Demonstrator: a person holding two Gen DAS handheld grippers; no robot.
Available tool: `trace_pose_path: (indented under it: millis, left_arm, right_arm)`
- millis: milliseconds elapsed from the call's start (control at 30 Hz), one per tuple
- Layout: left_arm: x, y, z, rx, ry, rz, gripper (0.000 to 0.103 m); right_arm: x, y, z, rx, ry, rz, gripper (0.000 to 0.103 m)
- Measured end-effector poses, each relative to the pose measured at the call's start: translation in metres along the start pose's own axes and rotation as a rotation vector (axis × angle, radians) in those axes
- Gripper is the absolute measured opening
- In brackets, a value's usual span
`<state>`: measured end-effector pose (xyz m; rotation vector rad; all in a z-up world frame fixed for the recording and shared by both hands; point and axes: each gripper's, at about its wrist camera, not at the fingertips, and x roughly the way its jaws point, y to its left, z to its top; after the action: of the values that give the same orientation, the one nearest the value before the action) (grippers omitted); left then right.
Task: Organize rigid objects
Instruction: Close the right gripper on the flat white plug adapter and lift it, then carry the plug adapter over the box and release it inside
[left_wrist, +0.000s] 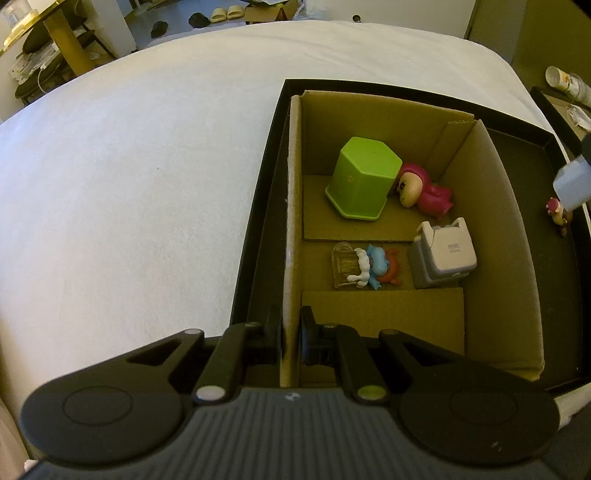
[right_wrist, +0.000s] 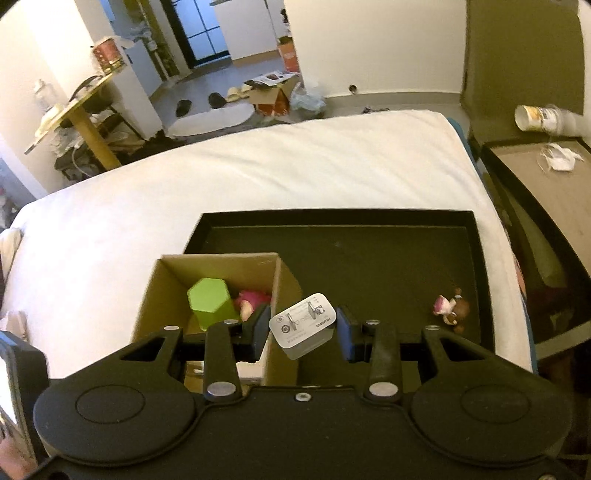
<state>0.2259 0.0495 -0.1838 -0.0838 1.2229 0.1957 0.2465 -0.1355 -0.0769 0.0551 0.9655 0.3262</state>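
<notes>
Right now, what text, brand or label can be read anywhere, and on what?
"HUAWEI": on the white charger held in the right gripper; its smaller print is unreadable.
Grey charger in the cardboard box: label too small.
Cup on the side table: print blurred.

1. The left wrist view looks steeply down, close above the cardboard box (left_wrist: 388, 229) in the black tray (left_wrist: 546, 192).
2. The right wrist view faces forward and down from higher.
3. Both share the box, tray and bed (right_wrist: 258, 173).
</notes>
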Motion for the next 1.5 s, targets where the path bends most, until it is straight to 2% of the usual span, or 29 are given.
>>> trace_pose_path:
  millis: [467, 833, 1500]
  left_arm:
    - [-0.002, 0.002, -0.002, -0.010, -0.007, -0.017, 0.008]
    - [-0.001, 0.005, -0.002, -0.024, -0.010, -0.031, 0.008]
    - [-0.002, 0.012, -0.004, -0.040, -0.017, -0.056, 0.009]
  right_arm:
    - [0.008, 0.040, 0.004, -0.070, 0.012, 0.038, 0.038]
    - [0.030, 0.064, -0.002, -0.117, 0.073, 0.068, 0.038]
    - [0.066, 0.067, -0.007, -0.077, 0.115, 0.046, 0.038]
